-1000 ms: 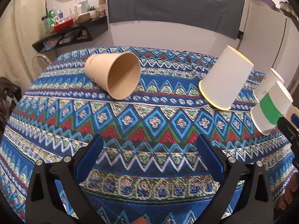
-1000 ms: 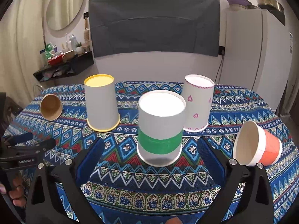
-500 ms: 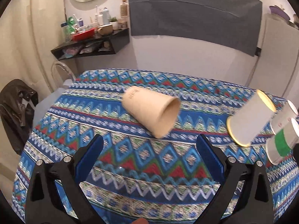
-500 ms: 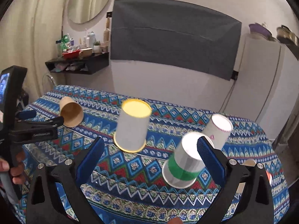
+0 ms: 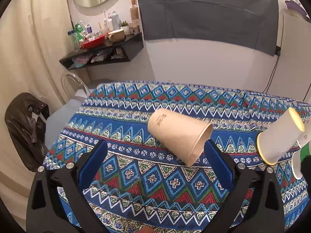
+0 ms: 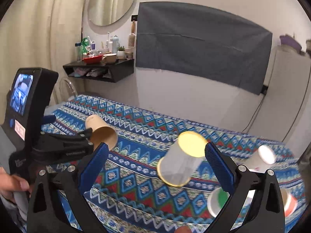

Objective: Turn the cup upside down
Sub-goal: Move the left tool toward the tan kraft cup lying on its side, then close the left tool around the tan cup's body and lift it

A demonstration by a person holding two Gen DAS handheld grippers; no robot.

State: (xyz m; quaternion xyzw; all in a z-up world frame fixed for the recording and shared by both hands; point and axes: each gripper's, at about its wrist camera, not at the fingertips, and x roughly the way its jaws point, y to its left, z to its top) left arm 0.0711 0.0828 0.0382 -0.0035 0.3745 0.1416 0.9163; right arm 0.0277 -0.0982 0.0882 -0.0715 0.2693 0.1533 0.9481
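A tan paper cup [image 5: 179, 136] lies on its side on the patterned tablecloth [image 5: 136, 174], mouth toward the right. My left gripper [image 5: 155, 163] is open, its fingers spread just short of the cup, the right finger [image 5: 215, 159] close to the rim. In the right wrist view the tan cup [image 6: 101, 131] lies at the left, with the left gripper's fingers [image 6: 64, 136] beside it. My right gripper [image 6: 155, 165] is open and empty, high above the table.
A white cup with a yellow rim [image 6: 180, 161] stands upside down mid-table; it also shows at the right of the left wrist view [image 5: 279, 136]. A green-banded cup [image 6: 218, 201], a heart-patterned cup [image 6: 265, 155] and an orange cup [image 6: 289, 203] are at the right. A wall shelf [image 5: 101, 56] hangs behind.
My left gripper has swung round to the tan cup's side and moved closer to it. My right gripper has risen and tilted away from the green-banded cup.
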